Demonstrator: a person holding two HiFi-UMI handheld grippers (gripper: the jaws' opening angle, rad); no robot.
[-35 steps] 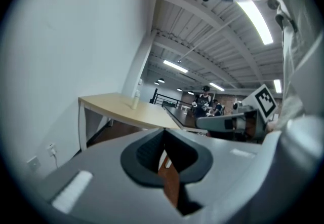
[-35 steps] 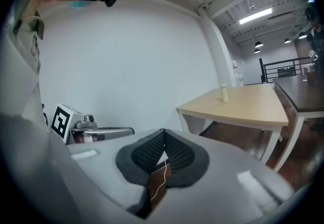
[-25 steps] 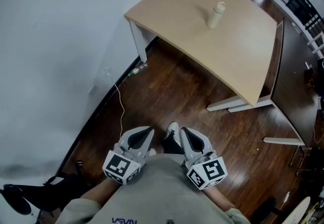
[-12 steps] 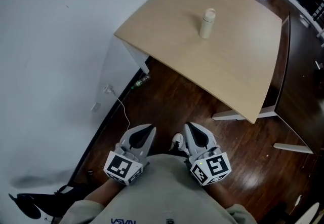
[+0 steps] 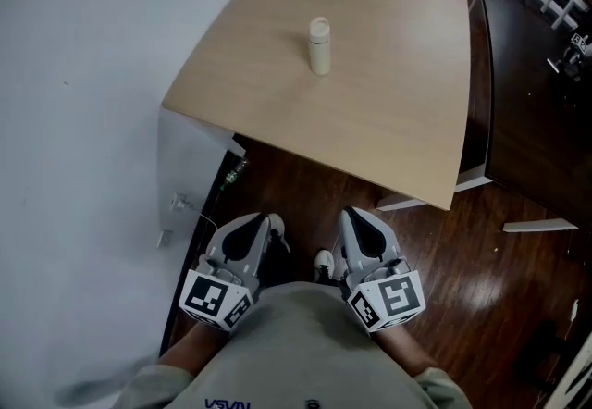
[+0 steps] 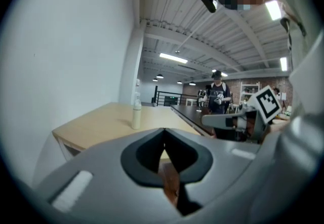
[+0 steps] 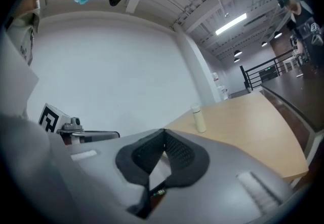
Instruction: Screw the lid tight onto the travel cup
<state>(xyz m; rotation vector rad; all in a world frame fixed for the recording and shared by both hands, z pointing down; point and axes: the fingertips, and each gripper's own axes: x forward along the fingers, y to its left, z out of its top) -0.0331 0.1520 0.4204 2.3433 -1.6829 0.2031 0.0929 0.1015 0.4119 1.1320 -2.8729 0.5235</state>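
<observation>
Shifted leftward across the head view since a second ago, the pale wooden tabletop (image 5: 388, 111) now lies nearer the middle, above the dark plank floor (image 5: 305, 185). Both the left tool (image 5: 262, 222) and the right tool (image 5: 353, 215) hang side by side before the person's chest, each with jaws pressed together on nothing, well apart from the tabletop. Smallest, the cream travel cup (image 5: 319, 46) stands upright on the tabletop's far half, lid on top.

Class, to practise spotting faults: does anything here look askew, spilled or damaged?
Nothing stands out: the travel cup stands upright on the table, nothing spilled; the left gripper and right gripper are shut and empty.
</observation>
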